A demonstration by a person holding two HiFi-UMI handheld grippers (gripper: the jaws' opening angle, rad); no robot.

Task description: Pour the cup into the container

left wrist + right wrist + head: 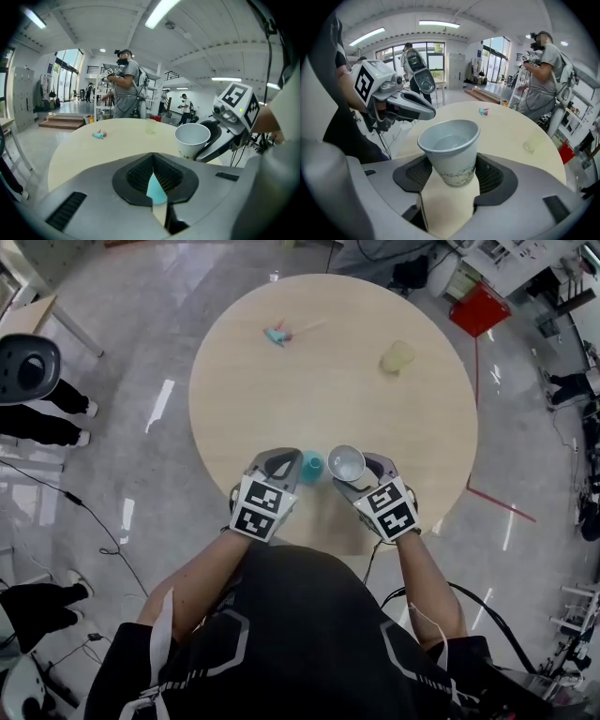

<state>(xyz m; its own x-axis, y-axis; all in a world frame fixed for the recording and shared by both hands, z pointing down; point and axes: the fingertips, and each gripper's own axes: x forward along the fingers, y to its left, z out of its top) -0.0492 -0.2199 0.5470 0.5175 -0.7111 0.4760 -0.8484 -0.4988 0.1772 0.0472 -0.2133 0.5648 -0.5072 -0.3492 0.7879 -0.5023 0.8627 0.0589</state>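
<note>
The left gripper (298, 468)'s jaws hide most of the teal container (155, 191). The teal bit (277, 335) across the table (337, 381) is too small to identify.

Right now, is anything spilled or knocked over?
Nothing stands out. The paper cup sits upright in the right hand-held gripper with its liquid inside, and no puddle shows on the table.

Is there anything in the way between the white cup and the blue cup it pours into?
No, nothing visible. The white cup in the right gripper is right beside the blue cup in the left gripper, with only open space between them.
</note>
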